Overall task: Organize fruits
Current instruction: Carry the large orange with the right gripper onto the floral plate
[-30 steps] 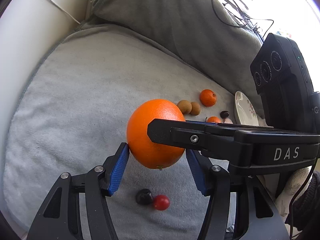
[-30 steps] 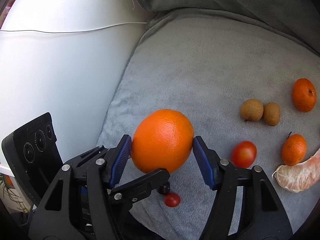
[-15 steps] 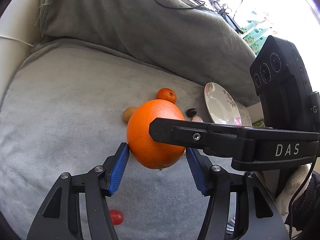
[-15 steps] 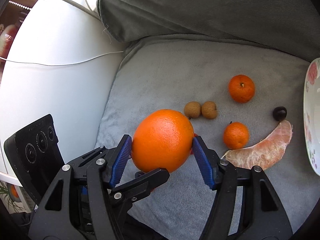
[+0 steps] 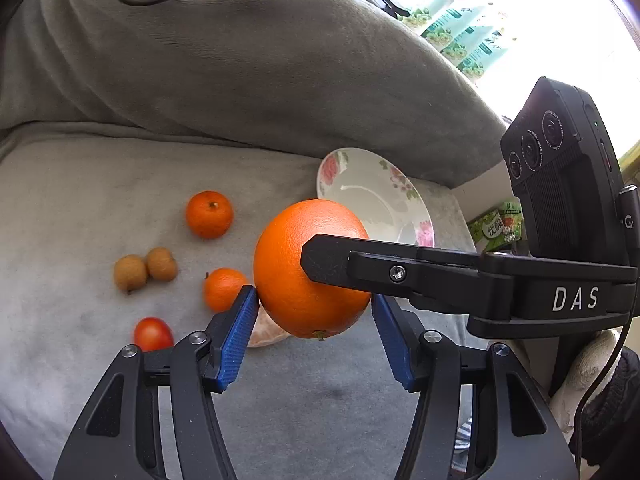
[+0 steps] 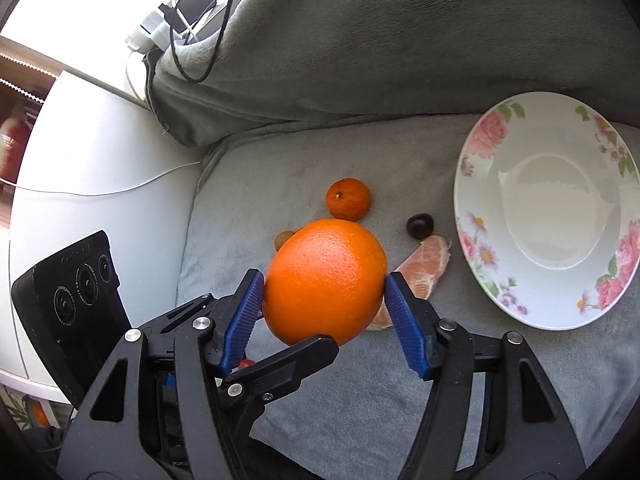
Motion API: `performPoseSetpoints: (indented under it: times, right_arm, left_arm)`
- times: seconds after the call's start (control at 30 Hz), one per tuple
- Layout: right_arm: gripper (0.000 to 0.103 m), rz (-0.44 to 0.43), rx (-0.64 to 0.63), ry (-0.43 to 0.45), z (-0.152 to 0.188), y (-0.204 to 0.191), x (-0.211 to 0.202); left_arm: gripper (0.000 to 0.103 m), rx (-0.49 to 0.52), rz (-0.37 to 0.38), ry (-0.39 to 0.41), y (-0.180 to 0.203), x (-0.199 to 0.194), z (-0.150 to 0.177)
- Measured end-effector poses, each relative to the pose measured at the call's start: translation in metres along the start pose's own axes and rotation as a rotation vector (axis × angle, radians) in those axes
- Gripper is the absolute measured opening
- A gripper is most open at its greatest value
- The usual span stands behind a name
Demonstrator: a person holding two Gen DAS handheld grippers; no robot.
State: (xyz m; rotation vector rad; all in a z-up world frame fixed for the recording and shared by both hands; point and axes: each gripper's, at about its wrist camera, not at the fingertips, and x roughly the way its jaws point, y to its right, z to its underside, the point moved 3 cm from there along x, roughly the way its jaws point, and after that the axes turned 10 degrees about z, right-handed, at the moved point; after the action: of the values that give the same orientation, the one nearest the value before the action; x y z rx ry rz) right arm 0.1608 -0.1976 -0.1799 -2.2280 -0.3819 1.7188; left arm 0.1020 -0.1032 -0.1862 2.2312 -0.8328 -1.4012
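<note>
With both tongs, left (image 5: 314,334) and right (image 6: 324,314), clamped on the orange (image 6: 325,280), I should carry it level to the plate (image 6: 476,216) ahead-right, lowering gently before letting go

Bright daylight in both views. In left wrist view the window (image 5: 532,20) at top right is blown out to white, w/ glare washing the corner. In right wrist view the same overexposure sits at top left. The plate (image 6: 500,280) shows soft reflections. Shadows on the grey cushion (image 5: 100,184) are soft and faint. Strong fisheye bending and dark vignette at edges; centre is sharp, no motion blur.
</note>
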Motion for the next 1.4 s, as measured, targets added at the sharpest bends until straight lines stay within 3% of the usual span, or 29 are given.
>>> performPoseSetpoints:
  times: [0.3,0.63,1.07,1.4]
  right_arm:
    - [0.066,0.030,0.090,0.025,-0.004,0.057,-0.014]
    - [0.066,0.029,0.155,0.016,-0.006,0.102,-0.018]
    - [0.066,0.035,0.181,0.031,-0.008,0.110,-0.014]
    - [0.066,0.132,0.156,0.110,-0.014,0.108,-0.040]
  left_arm:
    - [0.058,0.048,0.045,-0.064,0.024,0.029,-0.012]
    - [0.058,0.086,0.045,-0.123,0.037,0.062,-0.020]
    - [0.056,0.077,0.038,-0.148,0.041,0.080,-0.023]
    - [0.056,0.085,0.009,-0.116,0.034,0.055,-0.024]
